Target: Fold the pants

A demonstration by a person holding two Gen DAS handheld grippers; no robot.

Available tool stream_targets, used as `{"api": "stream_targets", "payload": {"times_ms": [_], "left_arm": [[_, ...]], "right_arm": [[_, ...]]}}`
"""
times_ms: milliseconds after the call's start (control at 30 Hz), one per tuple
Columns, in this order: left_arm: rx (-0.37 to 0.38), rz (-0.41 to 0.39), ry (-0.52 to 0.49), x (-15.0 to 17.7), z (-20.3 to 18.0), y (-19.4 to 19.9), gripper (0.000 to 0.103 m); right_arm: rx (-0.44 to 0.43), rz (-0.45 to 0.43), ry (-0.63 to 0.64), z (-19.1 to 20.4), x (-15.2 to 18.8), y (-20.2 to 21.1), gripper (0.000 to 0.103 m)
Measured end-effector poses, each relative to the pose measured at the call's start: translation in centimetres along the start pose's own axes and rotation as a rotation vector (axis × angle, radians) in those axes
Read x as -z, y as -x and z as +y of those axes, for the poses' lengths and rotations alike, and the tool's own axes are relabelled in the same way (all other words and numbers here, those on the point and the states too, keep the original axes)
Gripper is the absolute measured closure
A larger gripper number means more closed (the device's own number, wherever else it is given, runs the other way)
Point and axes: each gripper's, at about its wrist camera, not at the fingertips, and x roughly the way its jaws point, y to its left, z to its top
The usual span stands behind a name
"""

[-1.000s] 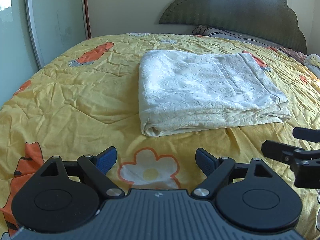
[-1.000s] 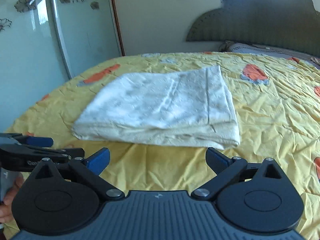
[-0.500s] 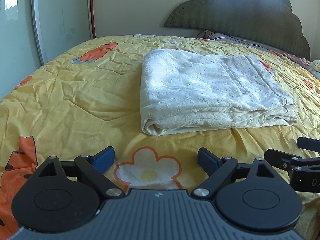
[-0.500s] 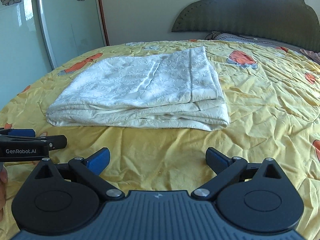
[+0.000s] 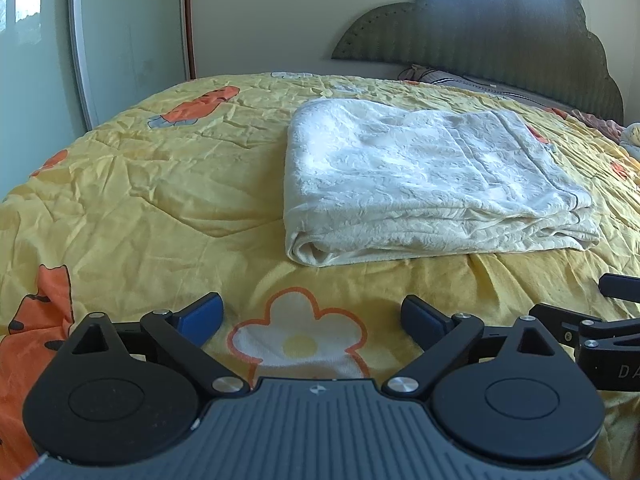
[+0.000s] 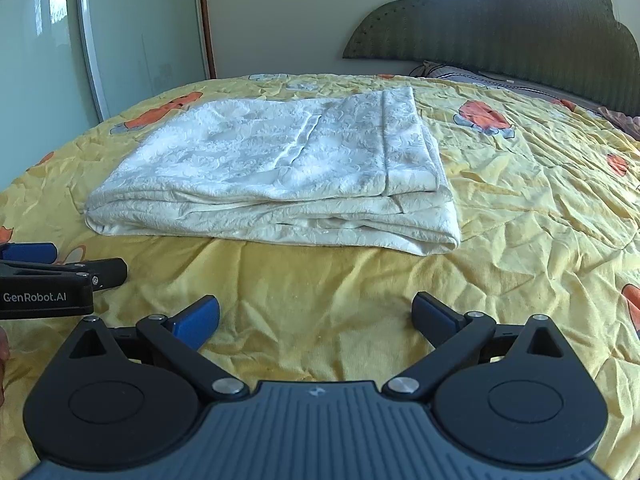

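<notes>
The cream-white pants (image 5: pixel 424 176) lie folded into a flat rectangular stack on the yellow bedspread (image 5: pixel 160 200); they also show in the right wrist view (image 6: pixel 280 172). My left gripper (image 5: pixel 312 316) is open and empty, low over the bedspread, short of the stack's near left corner. My right gripper (image 6: pixel 316 316) is open and empty, short of the stack's near edge. Each gripper shows at the edge of the other's view: the right one (image 5: pixel 600 328), the left one (image 6: pixel 52 276).
The bedspread (image 6: pixel 540 220) has orange and flower prints. A dark green headboard (image 5: pixel 500 40) and pillows (image 5: pixel 460 78) stand at the far end. A glass sliding door (image 5: pixel 48 60) is on the left. The bed's near edge lies under the grippers.
Both grippers have drawn back and lowered slightly from the folded pants, staying open. The pants have not moved.
</notes>
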Motion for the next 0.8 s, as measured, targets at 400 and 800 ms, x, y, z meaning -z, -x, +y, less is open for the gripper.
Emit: {"api": "stream_targets", "payload": {"times_ms": [400, 800], "left_arm": [[0.004, -0.022, 0.010, 0.15, 0.11, 0.21, 0.005], [-0.007, 0.001, -0.003, 0.12, -0.02, -0.24, 0.001]], "right_arm": [[0.012, 0.005, 0.012, 0.11, 0.15, 0.06, 0.000], [0.024, 0.008, 0.015, 0.25, 0.08, -0.03, 0.000]]}}
